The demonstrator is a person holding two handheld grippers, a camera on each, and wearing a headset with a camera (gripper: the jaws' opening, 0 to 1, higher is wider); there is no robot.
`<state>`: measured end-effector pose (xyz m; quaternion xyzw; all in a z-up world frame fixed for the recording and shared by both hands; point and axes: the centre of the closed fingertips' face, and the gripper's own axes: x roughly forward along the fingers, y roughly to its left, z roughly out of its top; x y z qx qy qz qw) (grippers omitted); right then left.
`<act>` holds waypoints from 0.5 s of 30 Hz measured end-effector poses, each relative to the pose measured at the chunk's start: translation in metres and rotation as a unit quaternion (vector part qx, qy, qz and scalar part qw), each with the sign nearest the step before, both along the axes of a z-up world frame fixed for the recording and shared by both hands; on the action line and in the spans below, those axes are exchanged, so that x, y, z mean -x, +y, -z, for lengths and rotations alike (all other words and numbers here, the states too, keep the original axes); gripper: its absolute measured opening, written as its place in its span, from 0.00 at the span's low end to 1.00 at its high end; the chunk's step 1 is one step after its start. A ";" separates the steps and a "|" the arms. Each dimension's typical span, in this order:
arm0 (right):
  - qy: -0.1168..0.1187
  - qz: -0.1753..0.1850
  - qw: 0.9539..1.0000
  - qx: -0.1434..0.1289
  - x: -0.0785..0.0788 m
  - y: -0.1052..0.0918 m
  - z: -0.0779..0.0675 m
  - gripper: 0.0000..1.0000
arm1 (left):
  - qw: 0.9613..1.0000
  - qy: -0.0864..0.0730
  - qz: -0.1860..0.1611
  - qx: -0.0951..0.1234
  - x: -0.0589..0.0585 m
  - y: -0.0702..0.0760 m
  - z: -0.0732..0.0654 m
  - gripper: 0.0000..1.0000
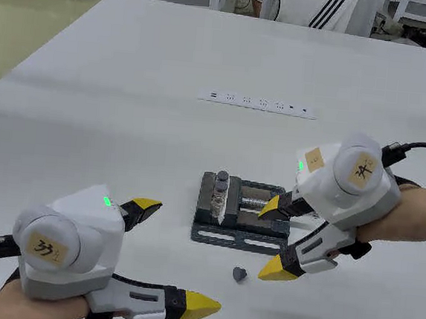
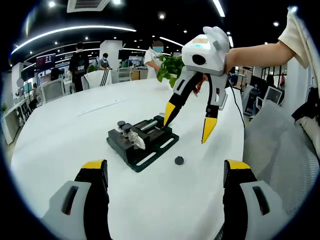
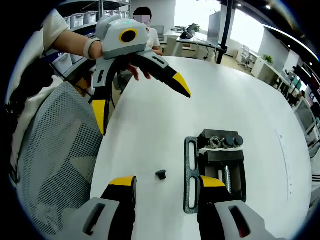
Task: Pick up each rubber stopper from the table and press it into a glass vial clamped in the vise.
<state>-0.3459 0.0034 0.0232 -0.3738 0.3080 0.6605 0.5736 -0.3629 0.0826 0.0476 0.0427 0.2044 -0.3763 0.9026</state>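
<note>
A small dark rubber stopper [image 1: 239, 274] [image 2: 179, 160] [image 3: 161, 174] lies on the white table just in front of the black vise [image 1: 241, 225] [image 2: 150, 145] [image 3: 190, 172]. Glass vials [image 1: 219, 199] [image 2: 136, 140] stand clamped in the vise jaws, with dark stoppers [image 1: 223, 177] [image 3: 230, 141] on top of some. My right gripper [image 1: 271, 239] [image 3: 167, 182] [image 2: 188, 125] hovers open over the vise's right side, its lower tip close above the loose stopper. My left gripper [image 1: 174, 257] [image 2: 165, 167] [image 3: 142, 106] is open and empty at the lower left, apart from the vise.
A white power strip [image 1: 259, 104] lies further back on the table [image 1: 130, 85]. A grey mesh chair [image 3: 50, 150] [image 2: 280, 150] stands at the near table edge. Chairs and people are beyond the far edge.
</note>
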 end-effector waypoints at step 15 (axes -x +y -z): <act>-0.005 -0.098 0.992 0.084 0.016 0.008 0.034 0.27 | 1.000 0.000 -0.009 0.008 0.008 0.003 0.000 0.95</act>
